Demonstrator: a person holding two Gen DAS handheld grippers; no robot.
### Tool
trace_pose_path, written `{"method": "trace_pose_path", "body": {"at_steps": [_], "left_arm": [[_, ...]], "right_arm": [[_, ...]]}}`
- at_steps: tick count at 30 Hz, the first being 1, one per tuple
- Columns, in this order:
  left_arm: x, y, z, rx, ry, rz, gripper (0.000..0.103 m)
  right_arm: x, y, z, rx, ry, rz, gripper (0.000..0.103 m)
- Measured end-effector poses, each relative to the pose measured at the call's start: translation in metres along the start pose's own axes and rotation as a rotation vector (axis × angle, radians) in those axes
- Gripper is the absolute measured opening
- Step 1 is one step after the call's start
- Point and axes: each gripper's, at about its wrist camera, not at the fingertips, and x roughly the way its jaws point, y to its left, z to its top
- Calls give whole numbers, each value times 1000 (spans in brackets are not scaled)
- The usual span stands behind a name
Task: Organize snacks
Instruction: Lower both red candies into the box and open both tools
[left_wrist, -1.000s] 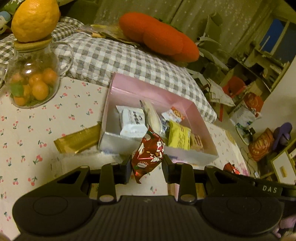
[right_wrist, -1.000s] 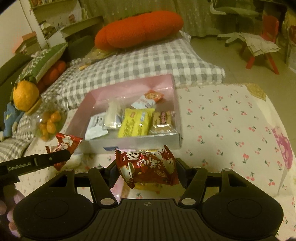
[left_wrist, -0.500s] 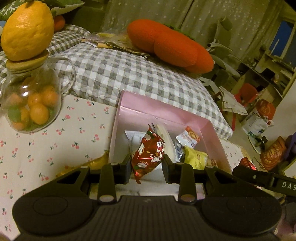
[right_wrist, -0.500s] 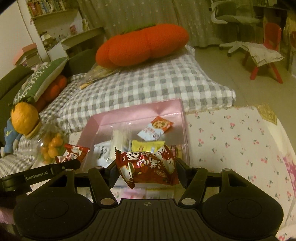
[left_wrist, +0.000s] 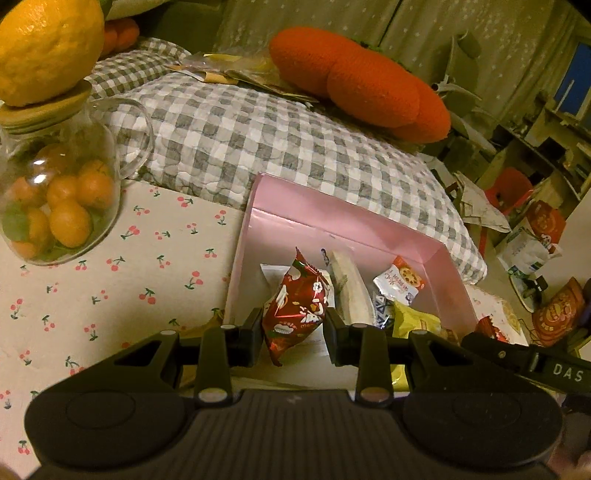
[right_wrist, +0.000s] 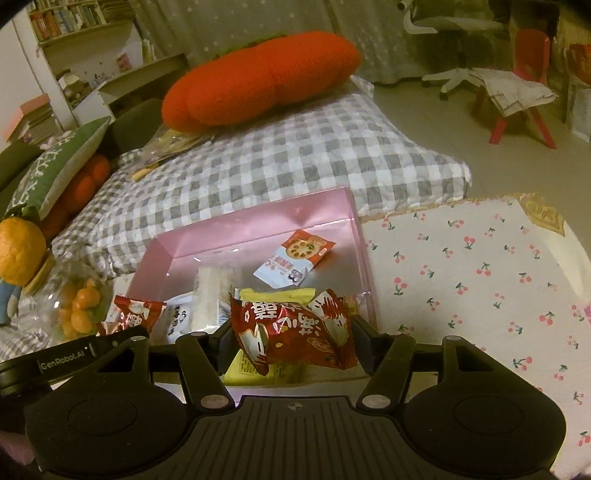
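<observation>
My left gripper is shut on a small red snack packet, held upright over the near left part of the pink box. My right gripper is shut on a wider red snack packet, held sideways over the near edge of the same pink box. Inside the box lie several snacks: a white packet, a pale long bar, a yellow packet and an orange-and-white sachet. The left gripper with its red packet shows at the lower left of the right wrist view.
The box stands on a cherry-print cloth against a grey checked cushion with an orange pillow on it. A glass jar of small oranges with a big citrus fruit on its lid stands left of the box.
Both grippers have moved forward over the pink box, carrying their red packets; the box now lies closer and lower in both views. Neither grip has changed.
</observation>
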Motion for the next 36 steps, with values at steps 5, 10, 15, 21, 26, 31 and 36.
{"method": "trace_pose_path", "body": {"at_steps": [5,10,15,21,26,31,36], "left_arm": [[4,-3,0,16,5,8,32],[5,-5,-1,31,0,-4,35],[2,-8,0,45,-13,-18,47],[-3,-12,-3,59,-9,-22,58],[-11,-16,-6,77,-9,-27,70],[-22,-22,-9,120,-2,-24,85],[-36,-28,-16,175,-6,-28,96]], "right_arm": [[5,-1,-1,-8,6,0,63],[4,-2,-1,-8,2,10,66],[0,-3,0,1,-4,25,79],[-8,-3,2,10,-13,22,83],[-17,-4,2,11,-14,20,83],[-30,-4,1,10,-18,18,91],[-43,-3,0,1,-15,19,92]]}}
